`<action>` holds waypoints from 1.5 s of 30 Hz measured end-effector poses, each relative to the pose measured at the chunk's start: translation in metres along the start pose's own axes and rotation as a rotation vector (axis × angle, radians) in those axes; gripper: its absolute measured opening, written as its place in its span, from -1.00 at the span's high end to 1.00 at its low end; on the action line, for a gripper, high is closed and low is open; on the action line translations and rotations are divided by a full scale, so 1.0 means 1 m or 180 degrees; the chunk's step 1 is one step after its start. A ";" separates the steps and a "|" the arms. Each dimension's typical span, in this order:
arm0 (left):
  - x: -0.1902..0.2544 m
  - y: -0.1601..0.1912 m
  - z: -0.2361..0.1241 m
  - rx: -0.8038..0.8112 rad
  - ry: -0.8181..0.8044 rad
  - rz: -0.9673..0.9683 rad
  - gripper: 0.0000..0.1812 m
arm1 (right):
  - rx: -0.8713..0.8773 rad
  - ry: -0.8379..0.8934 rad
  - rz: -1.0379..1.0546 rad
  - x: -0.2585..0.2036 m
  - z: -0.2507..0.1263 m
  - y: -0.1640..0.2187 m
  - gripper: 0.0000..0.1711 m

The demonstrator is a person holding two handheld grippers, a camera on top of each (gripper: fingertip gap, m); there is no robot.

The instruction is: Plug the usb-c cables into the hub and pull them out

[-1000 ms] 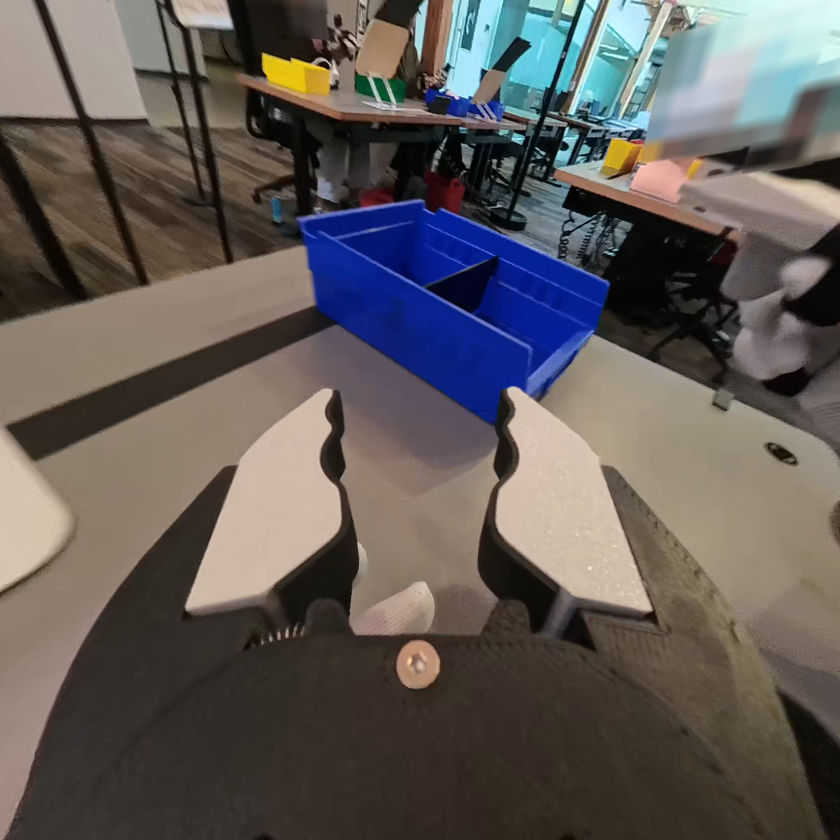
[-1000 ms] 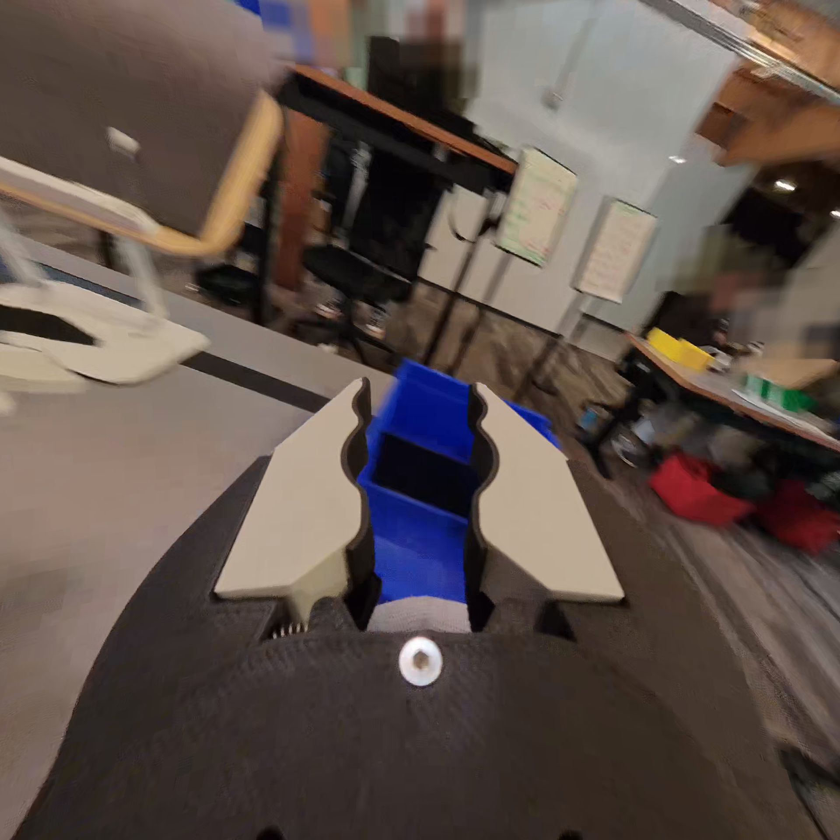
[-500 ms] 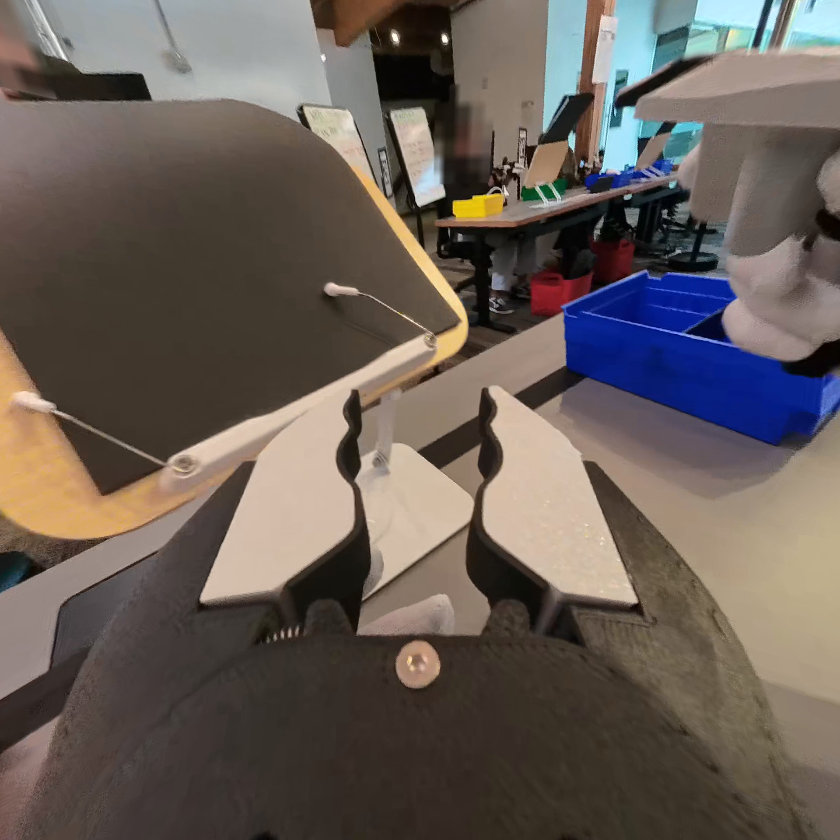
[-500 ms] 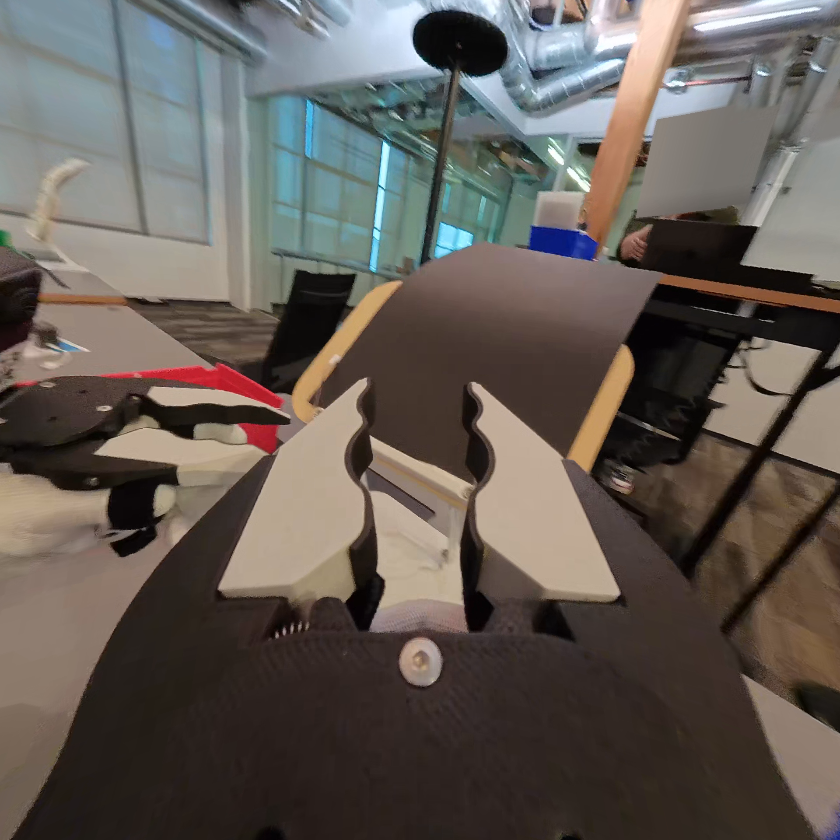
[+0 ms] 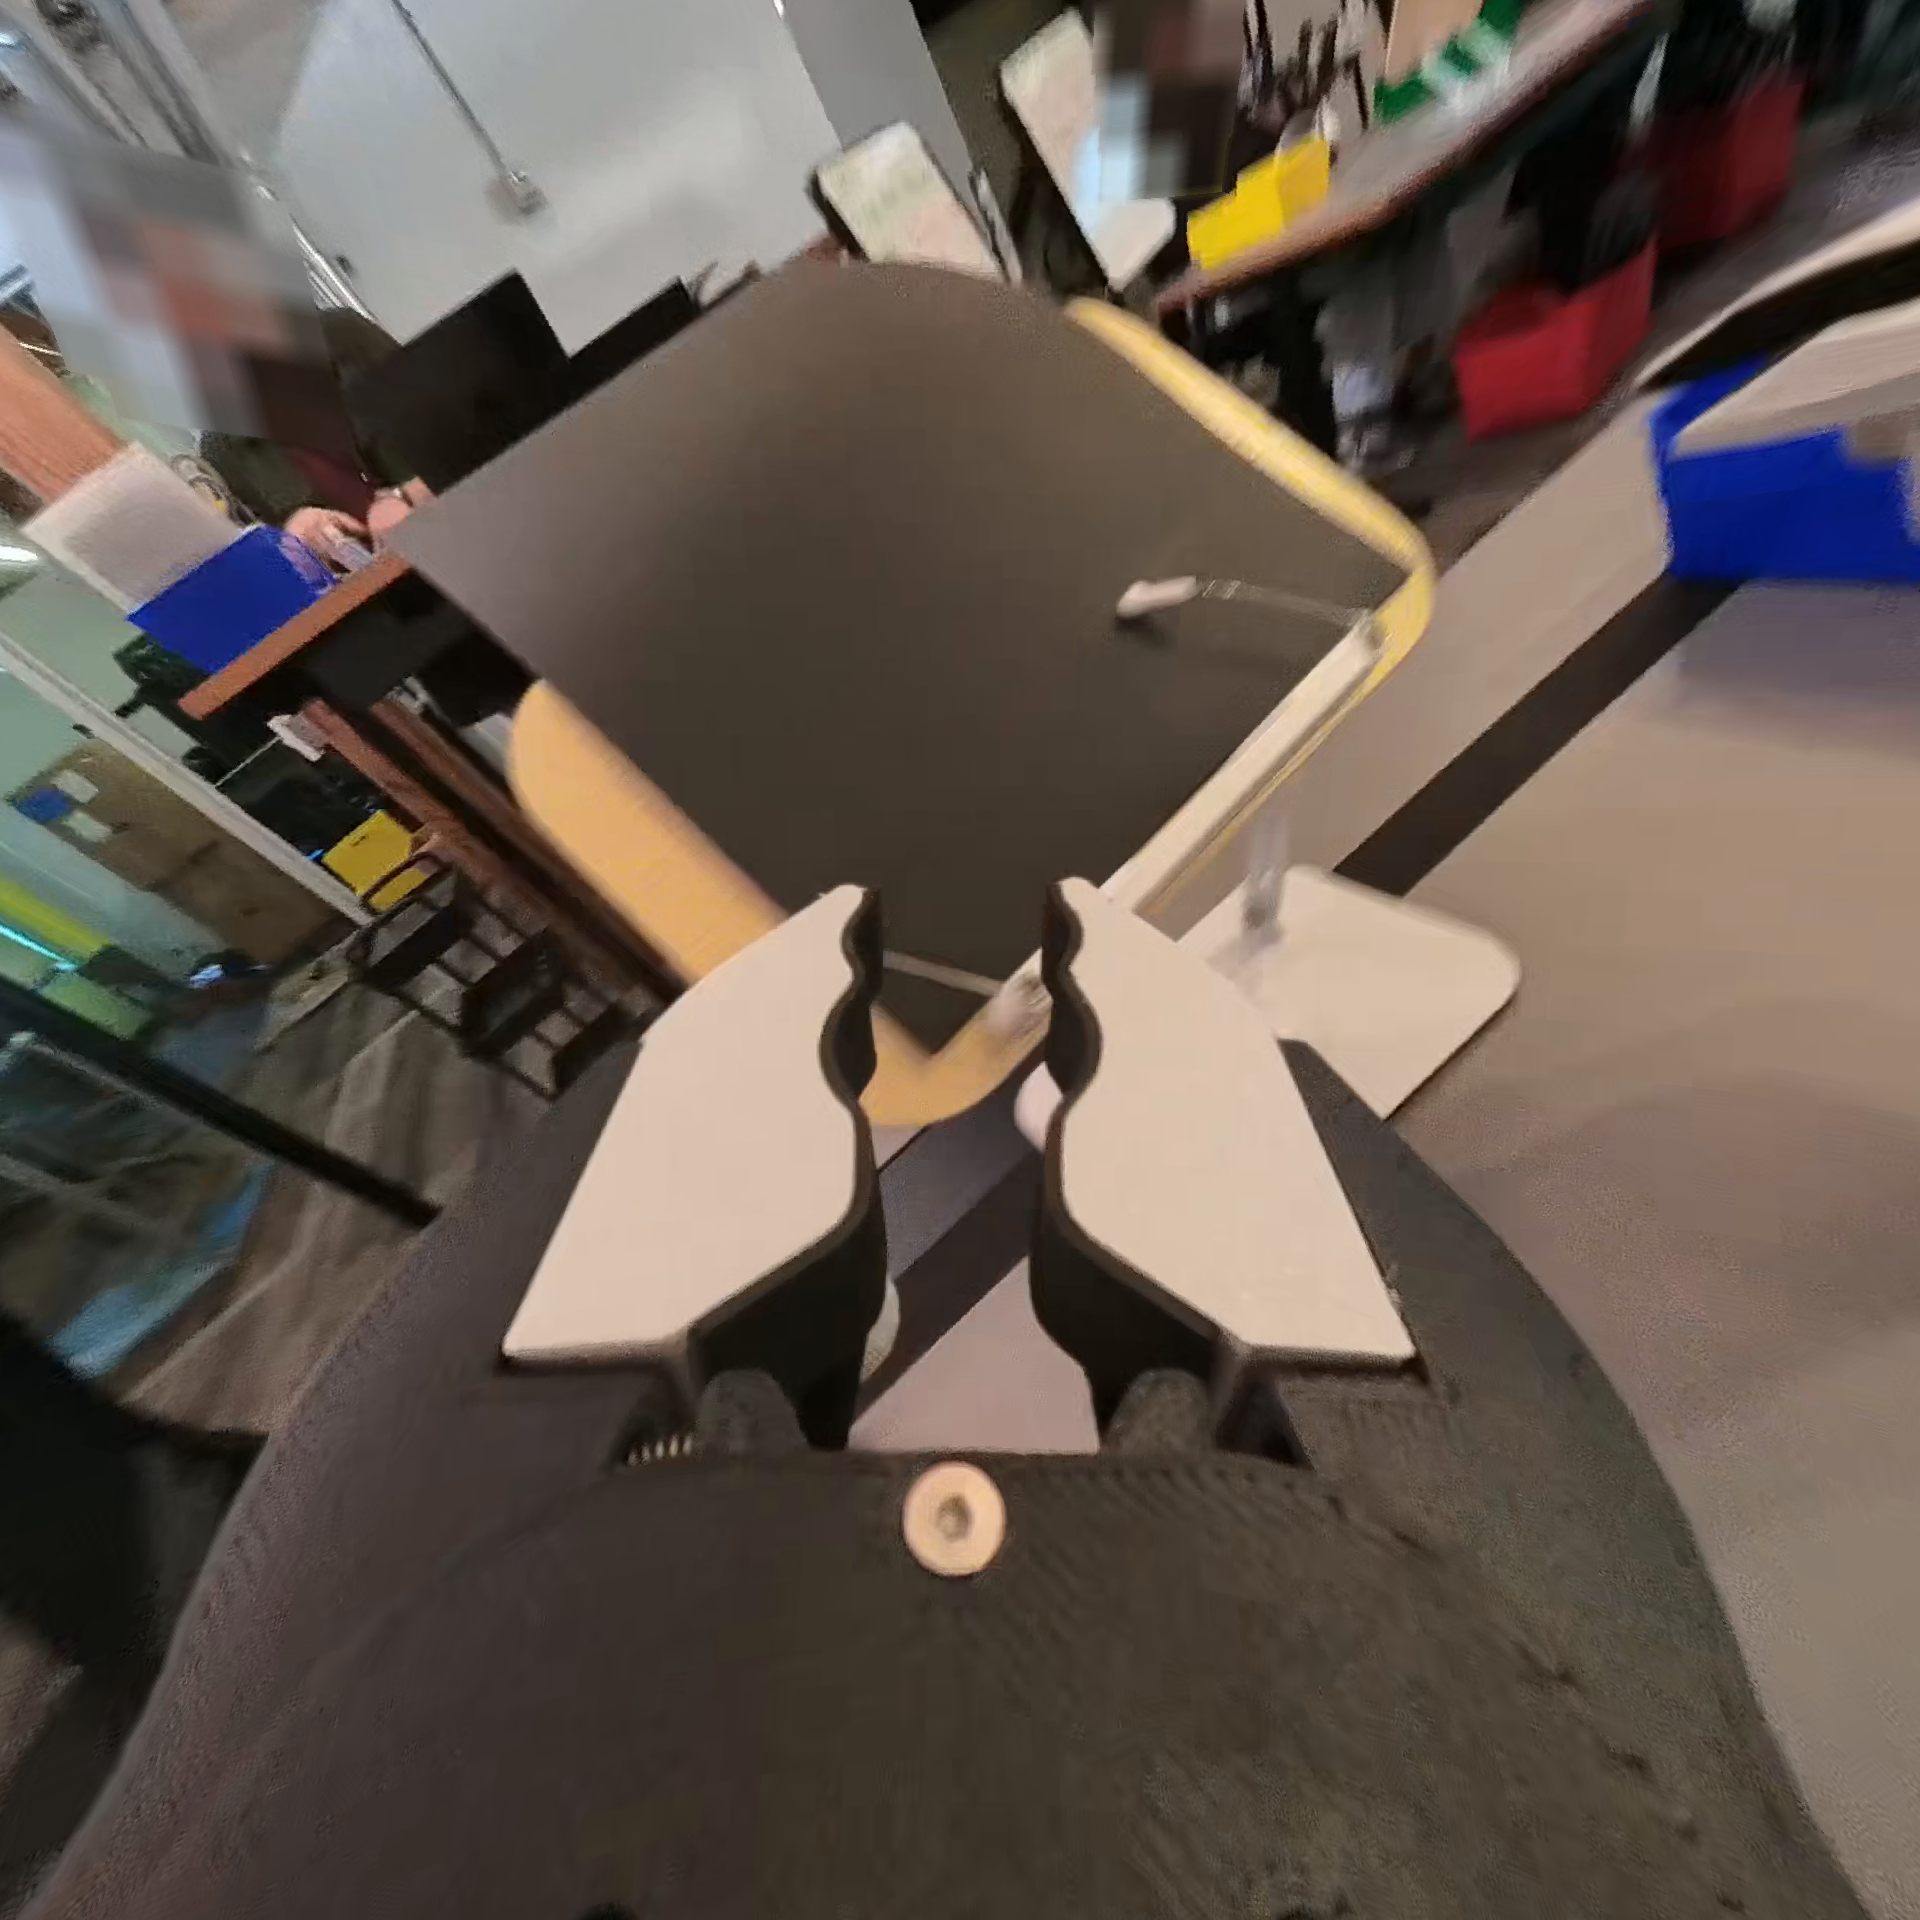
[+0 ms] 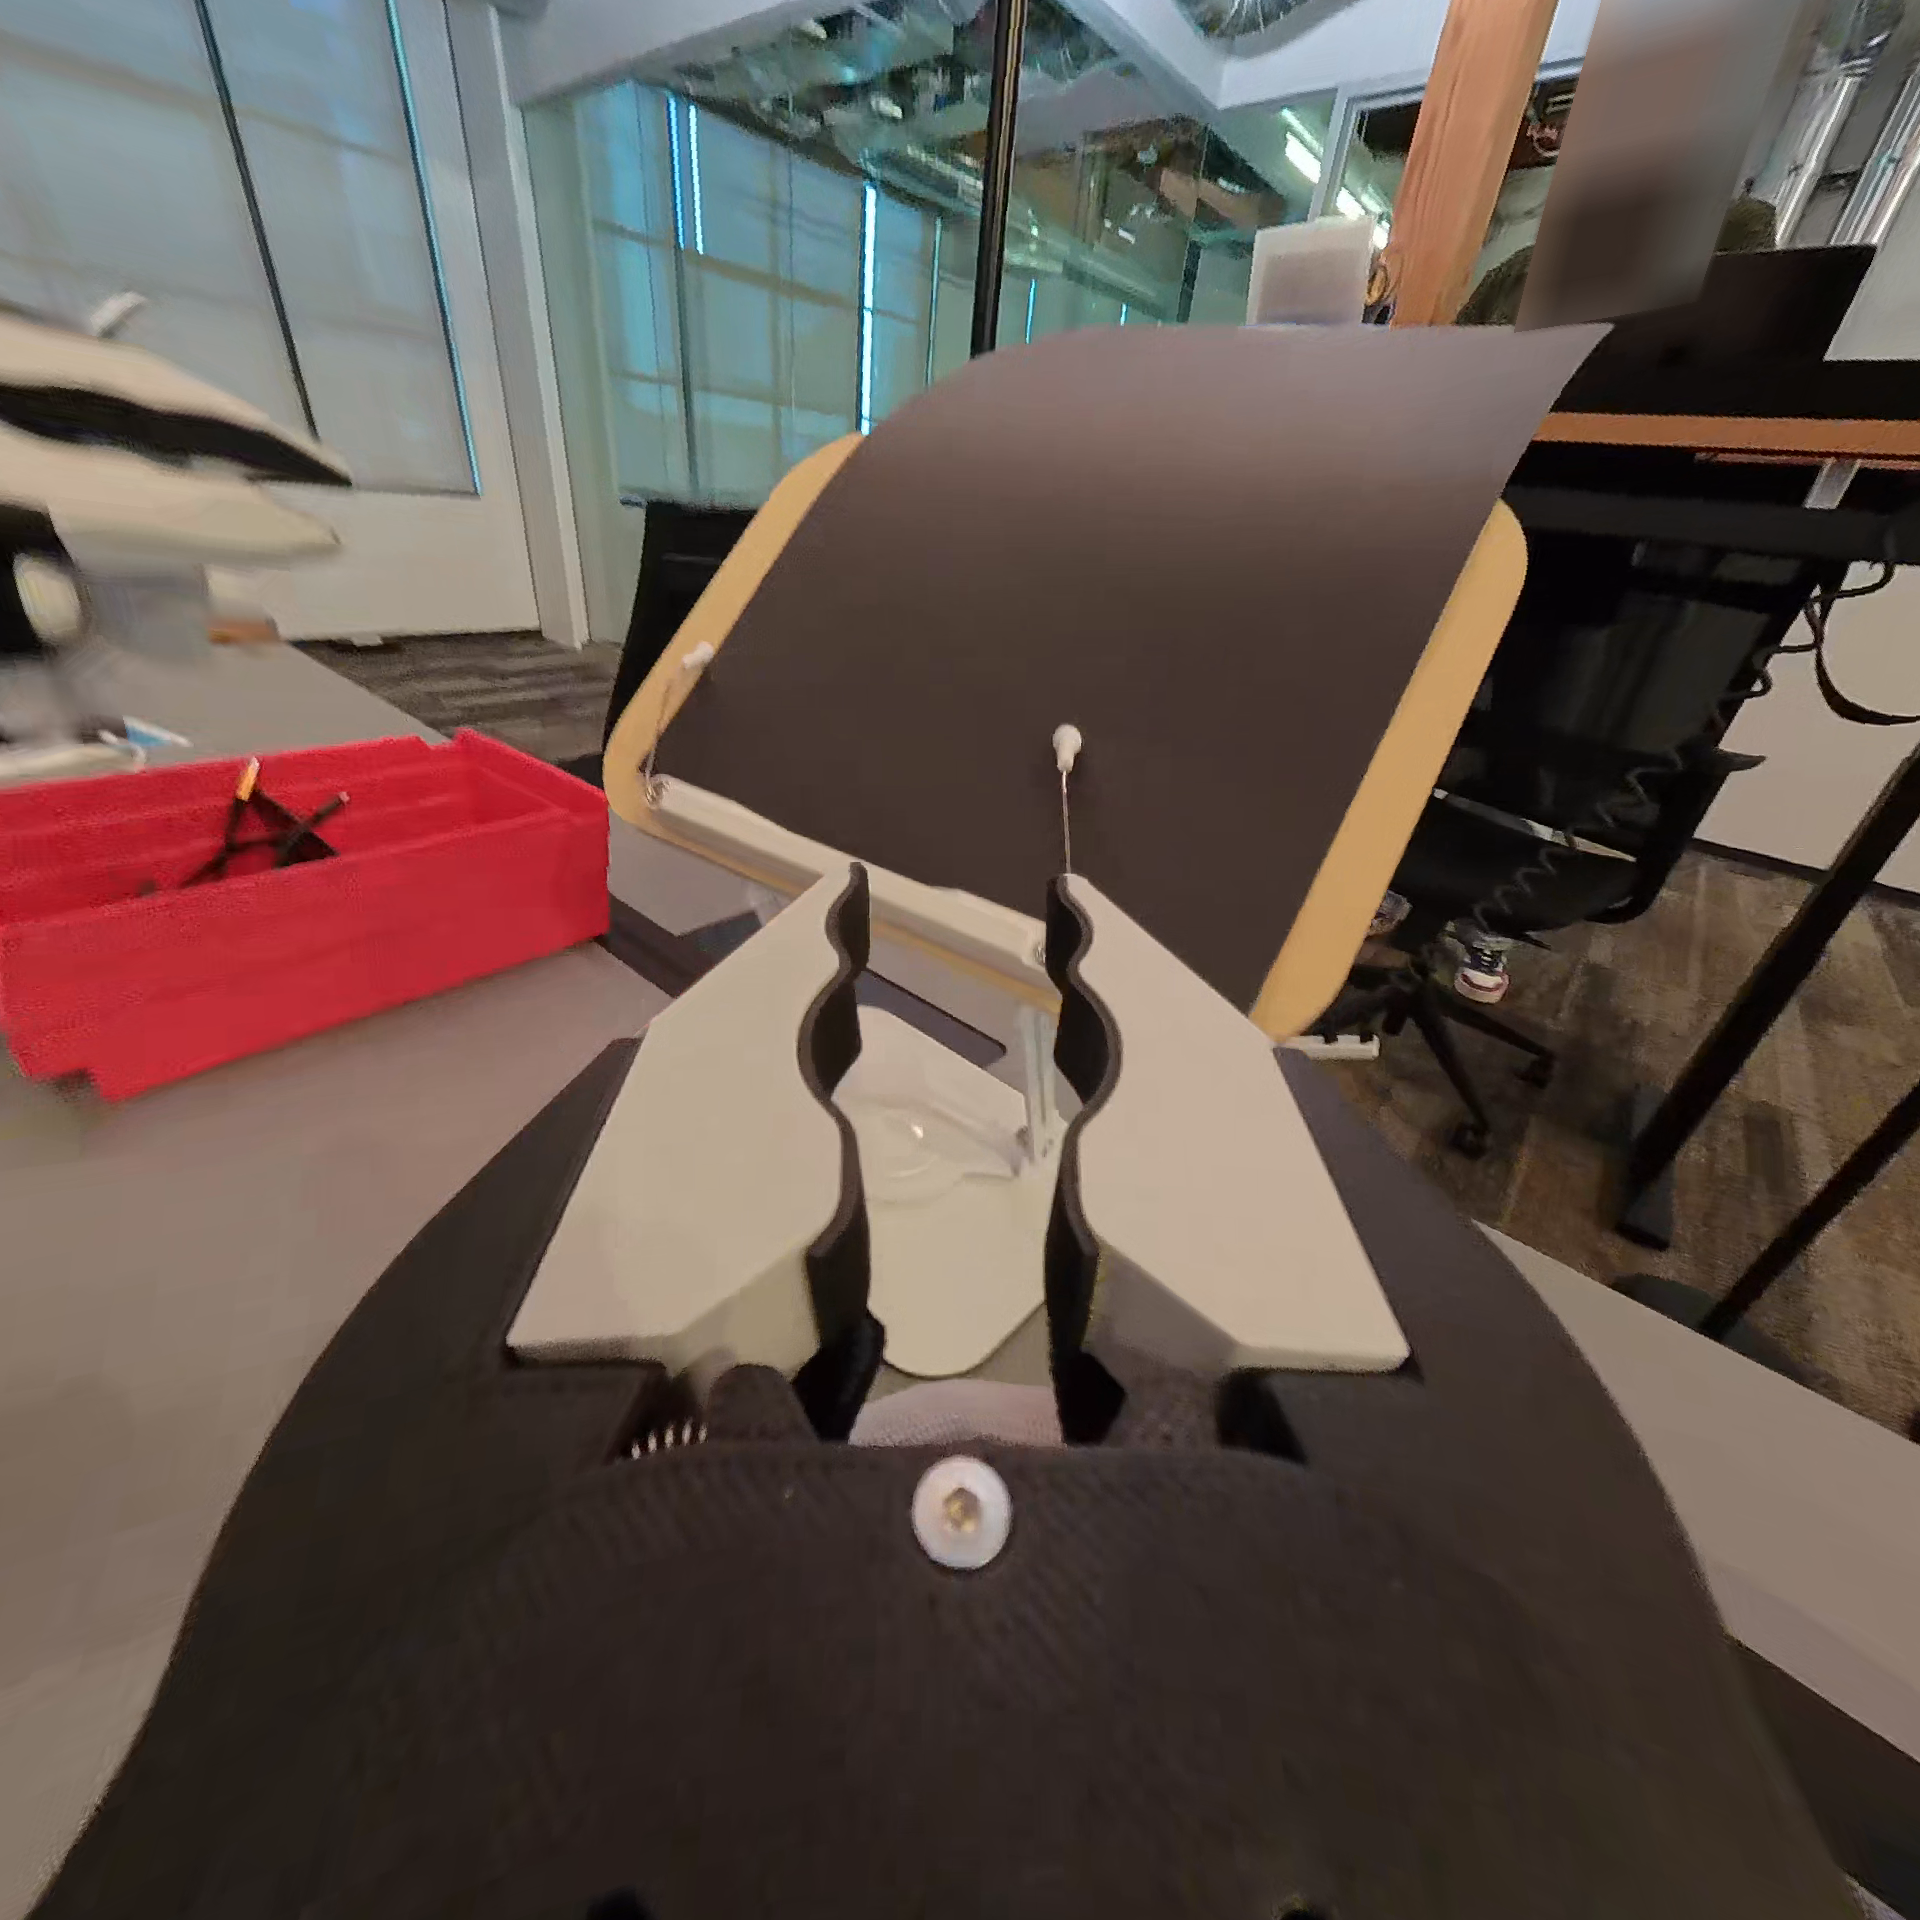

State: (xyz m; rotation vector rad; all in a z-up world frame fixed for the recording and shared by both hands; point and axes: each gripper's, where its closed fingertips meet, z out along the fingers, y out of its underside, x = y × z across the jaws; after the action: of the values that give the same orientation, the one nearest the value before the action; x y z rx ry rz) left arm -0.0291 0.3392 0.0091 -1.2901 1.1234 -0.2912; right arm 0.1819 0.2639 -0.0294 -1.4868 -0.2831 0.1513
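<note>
Neither a hub nor a clearly recognisable usb-c cable is showing in either wrist view. The nearest candidates are the thin dark pieces (image 6: 272, 831) lying crossed in the red bin (image 6: 312, 935), one with an orange tip; they are too small to tell apart as cables.

That red bin is sitting on the grey bench (image 6: 208, 1226) forward and to the left of the right claw (image 6: 951, 904), with its long side running left to right across that view. The right claw is pointing instead at the black board on a white stand (image 6: 1122, 644) straight ahead, its jaws standing spread and holding nothing. The left claw (image 5: 956, 935) is likewise spread and empty, aiming at the same board (image 5: 883, 582) from another side, with a blue bin (image 5: 1787, 509) off to its right. In the right wrist view, the left claw is showing blurred at the left edge, above the red bin's side, so it is probably the nearer one to those pieces. A swing leftward seems needed before any grasp.
</note>
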 end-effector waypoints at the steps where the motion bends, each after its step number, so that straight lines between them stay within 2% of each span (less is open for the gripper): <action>1: -0.018 0.009 -0.005 -0.0177 -0.0001 0.0154 0.68 | -0.0039 -0.0008 -0.0047 0.000 0.000 0.004 0.63; 5: -0.090 0.075 -0.019 -0.1091 0.0067 0.0879 0.68 | -0.0094 -0.0098 -0.0112 -0.006 0.000 0.013 0.64; 9: -0.127 0.158 -0.020 -0.1765 0.0597 0.1441 0.72 | -0.0255 -0.0203 -0.0176 -0.019 0.012 0.038 0.64; 13: -0.132 0.228 -0.017 -0.2236 0.1218 0.1658 0.72 | -0.0382 -0.0350 -0.0242 -0.038 0.025 0.063 0.65; 19: -0.134 0.294 -0.011 -0.2809 0.1958 0.1886 0.70 | -0.0546 -0.0423 -0.0238 -0.041 0.030 0.093 0.65; 24: -0.132 0.328 -0.007 -0.3188 0.2371 0.1947 0.71 | -0.0621 -0.0368 -0.0149 -0.029 0.029 0.108 0.65; 29: -0.125 0.338 0.011 -0.3135 0.2251 0.1871 0.57 | -0.0707 -0.0376 -0.0189 -0.029 0.030 0.119 0.65; 37: -0.109 0.368 0.025 -0.3087 0.1988 0.2063 0.56 | -0.0798 -0.0455 -0.0275 -0.039 0.033 0.127 0.65; 43: -0.110 0.373 0.033 -0.3042 0.1947 0.2044 0.75 | -0.0820 -0.0491 -0.0283 -0.043 0.034 0.130 0.65; 45: -0.112 0.374 0.035 -0.3056 0.1947 0.2086 0.75 | -0.0822 -0.0500 -0.0288 -0.043 0.034 0.130 0.65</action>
State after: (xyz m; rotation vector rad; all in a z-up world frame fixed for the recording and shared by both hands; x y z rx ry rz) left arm -0.2031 0.5626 -0.2616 -1.5759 2.3025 0.4427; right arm 0.1404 0.2955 -0.1606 -1.7173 -0.5115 0.1638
